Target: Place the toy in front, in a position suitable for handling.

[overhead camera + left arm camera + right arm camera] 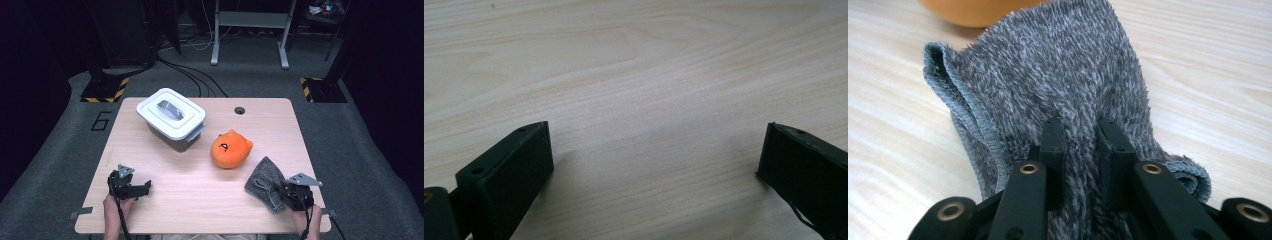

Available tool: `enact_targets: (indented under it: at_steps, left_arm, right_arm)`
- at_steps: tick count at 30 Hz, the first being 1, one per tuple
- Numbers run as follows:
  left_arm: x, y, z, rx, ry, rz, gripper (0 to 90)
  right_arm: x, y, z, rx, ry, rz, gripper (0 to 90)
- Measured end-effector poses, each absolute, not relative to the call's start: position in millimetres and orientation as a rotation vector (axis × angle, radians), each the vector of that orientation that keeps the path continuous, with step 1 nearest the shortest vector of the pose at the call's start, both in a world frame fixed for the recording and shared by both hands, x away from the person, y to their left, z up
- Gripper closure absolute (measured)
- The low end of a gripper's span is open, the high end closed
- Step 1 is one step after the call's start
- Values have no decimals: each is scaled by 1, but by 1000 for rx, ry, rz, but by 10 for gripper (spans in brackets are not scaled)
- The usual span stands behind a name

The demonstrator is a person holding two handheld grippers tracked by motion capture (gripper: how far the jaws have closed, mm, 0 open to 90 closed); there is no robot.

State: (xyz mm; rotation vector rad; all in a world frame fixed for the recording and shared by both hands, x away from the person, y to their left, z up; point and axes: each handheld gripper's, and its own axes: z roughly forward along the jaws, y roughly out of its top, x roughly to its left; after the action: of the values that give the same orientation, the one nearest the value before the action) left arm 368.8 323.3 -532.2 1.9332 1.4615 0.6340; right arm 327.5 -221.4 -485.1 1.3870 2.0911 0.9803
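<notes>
- The right hand-held gripper [286, 191] has its jaws pinched on a grey cloth [265, 180]; in the right gripper view a fold of the cloth [1058, 80] is bunched between them, the pile rising just ahead of the tips
- The cloth spreads forward from that hand-held gripper and lies partly on the surface [200, 200]; its far edge is close to an orange plush [231, 149], which sits just beyond it
- The left hand-held gripper [131, 187] has its jaws spread wide over bare wood; nothing lies between them
- A white lidded box [171, 119] stands well ahead of the left hand-held gripper, beside the plush
</notes>
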Motion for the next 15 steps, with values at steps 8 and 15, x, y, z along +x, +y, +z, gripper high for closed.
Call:
enact_targets:
  at_steps: [8,15]
  left_arm:
    - [369,323,-532,1932,1461,635,8]
    - [369,323,-532,1933,1459,638,8]
  right_arm:
    - [335,-233,-484,1413,2049,959,753]
    - [343,-240,-482,1431,2015,951,753]
